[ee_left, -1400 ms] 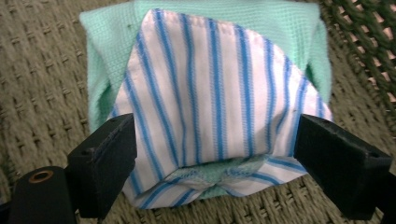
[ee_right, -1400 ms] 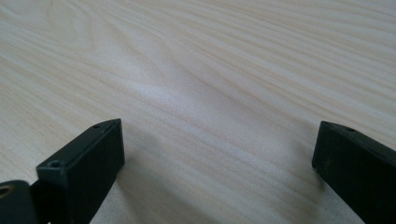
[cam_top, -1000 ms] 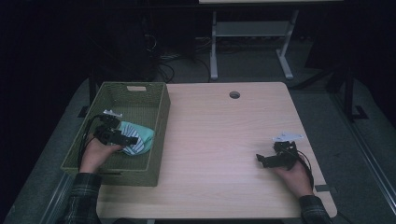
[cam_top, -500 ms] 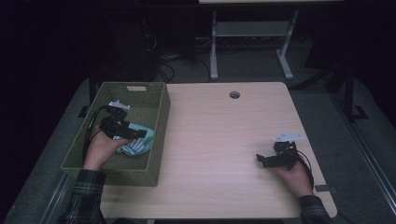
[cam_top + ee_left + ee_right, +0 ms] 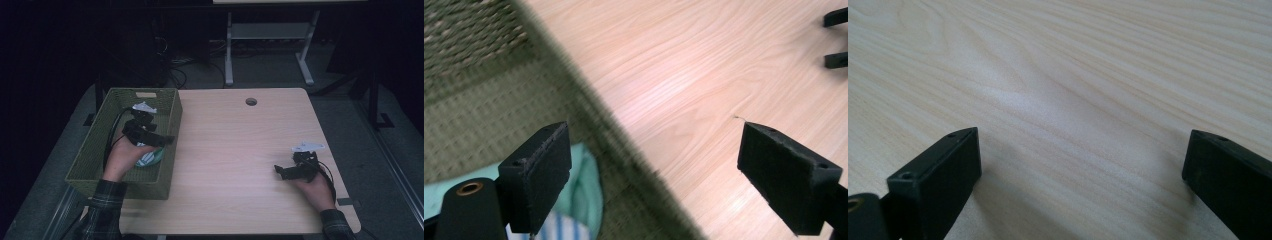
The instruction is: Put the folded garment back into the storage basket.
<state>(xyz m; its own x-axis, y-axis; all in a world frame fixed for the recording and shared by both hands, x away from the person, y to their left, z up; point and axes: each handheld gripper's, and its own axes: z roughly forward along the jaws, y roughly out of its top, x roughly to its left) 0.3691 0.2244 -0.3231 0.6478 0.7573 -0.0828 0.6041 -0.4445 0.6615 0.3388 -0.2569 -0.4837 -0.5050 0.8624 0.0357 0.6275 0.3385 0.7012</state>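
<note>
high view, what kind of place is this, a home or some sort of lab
Probably a lab or recording workspace, not a home: a bare light wooden table with a cable hole, tangled cables on the dark floor, and a white metal stand behind.

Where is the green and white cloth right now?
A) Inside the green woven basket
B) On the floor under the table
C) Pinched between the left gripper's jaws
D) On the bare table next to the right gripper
A: the cloth lies on the bottom of the green woven basket, under the left gripper, whose jaws stand wide apart with nothing between them.
</note>
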